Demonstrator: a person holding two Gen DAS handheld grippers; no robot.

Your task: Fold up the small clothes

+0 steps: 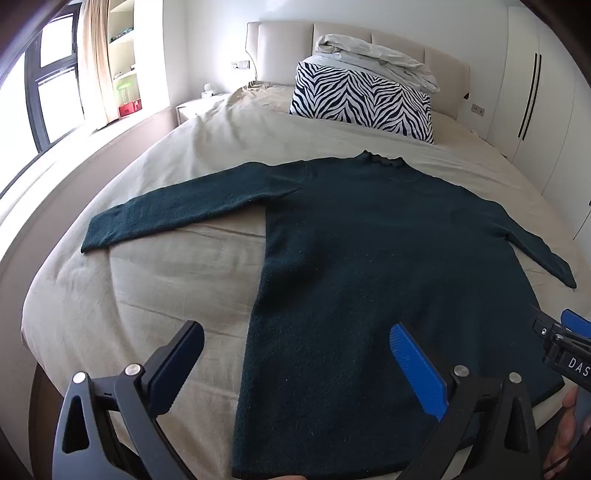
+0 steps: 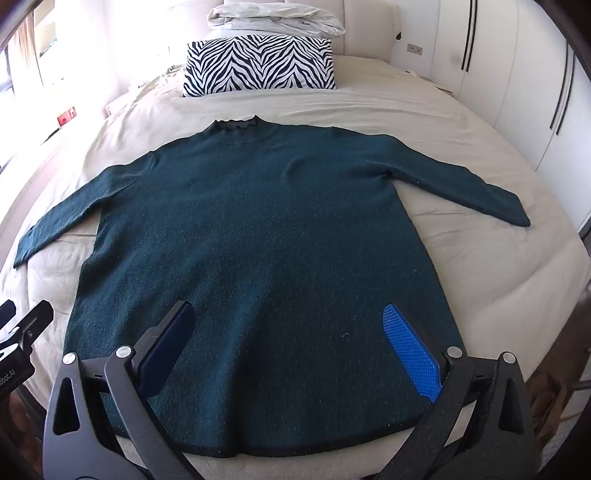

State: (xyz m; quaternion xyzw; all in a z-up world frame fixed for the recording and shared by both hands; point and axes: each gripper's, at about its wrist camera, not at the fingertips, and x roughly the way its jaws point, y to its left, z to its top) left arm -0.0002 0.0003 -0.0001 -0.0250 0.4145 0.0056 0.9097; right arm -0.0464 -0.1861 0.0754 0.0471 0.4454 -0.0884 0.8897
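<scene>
Both tongs, left [image 1: 295, 354] and right [image 2: 291, 332], spread wide, empty, above flat green sweater [image 2: 258, 229] hem.

Sweater [image 1: 369, 258] hem beyond frame edge

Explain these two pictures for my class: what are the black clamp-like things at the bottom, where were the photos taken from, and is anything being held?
Each picture comes from a wide-angle camera mounted on a hand-held two-finger gripper, looking along its fingers. One shows the left gripper, the other the right gripper; a person holds one in each hand. Both stand wide open and hold nothing. On the beige-sheeted bed a dark green knitted long-sleeved sweater lies flat, sleeves spread. Beyond it sits a zebra-striped pillow with a folded white duvet behind.
</scene>
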